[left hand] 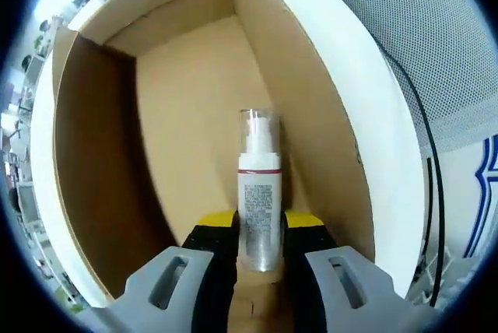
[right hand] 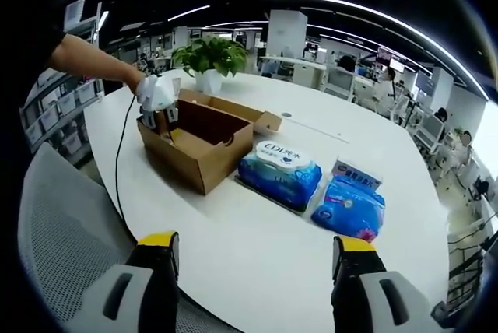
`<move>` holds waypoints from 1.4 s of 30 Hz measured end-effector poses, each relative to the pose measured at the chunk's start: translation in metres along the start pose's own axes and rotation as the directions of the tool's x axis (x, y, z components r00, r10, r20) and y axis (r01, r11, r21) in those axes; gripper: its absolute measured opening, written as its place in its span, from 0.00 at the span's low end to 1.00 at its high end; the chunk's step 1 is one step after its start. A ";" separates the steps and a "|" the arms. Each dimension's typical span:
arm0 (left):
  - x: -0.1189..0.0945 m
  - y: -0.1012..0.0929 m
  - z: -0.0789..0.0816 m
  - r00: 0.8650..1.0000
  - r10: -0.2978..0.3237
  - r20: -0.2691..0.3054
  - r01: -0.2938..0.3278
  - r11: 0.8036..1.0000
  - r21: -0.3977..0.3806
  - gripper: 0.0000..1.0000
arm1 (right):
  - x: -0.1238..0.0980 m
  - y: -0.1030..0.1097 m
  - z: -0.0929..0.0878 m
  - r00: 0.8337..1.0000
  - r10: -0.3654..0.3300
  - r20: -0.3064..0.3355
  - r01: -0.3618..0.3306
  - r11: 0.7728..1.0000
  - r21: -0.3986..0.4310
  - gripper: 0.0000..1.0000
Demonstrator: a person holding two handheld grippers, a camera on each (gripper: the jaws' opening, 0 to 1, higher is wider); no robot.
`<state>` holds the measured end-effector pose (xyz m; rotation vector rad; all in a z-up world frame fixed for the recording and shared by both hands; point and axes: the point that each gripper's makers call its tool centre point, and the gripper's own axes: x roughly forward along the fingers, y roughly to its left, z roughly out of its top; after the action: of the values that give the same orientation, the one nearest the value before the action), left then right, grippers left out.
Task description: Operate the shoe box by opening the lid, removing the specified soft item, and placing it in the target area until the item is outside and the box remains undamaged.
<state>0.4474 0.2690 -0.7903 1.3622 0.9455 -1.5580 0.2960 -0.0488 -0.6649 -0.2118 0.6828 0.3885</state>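
Note:
In the left gripper view, a white pump bottle with a clear cap and a red band stands between my left gripper's yellow-tipped jaws inside the open brown shoe box. The jaws press against the bottle's sides. In the right gripper view, the shoe box sits open on the white table with the left gripper reaching into its far-left end. My right gripper hangs open over the table's near edge, holding nothing. Two blue soft wipe packs lie right of the box.
A potted plant stands behind the box. A grey mesh chair back sits at the near left, and a cable runs from the left gripper. A small white packet lies behind the right wipe pack. Office desks stretch behind.

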 end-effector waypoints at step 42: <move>-0.085 0.012 0.026 0.937 0.269 0.221 -0.203 0.938 -0.281 0.18 | 0.003 0.043 0.056 0.964 0.150 0.222 -0.125 0.985 -0.122 0.70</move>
<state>0.4538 0.2502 -0.7026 1.0240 0.7587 -1.3374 0.3123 0.0088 -0.6268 -0.2170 0.4496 0.5747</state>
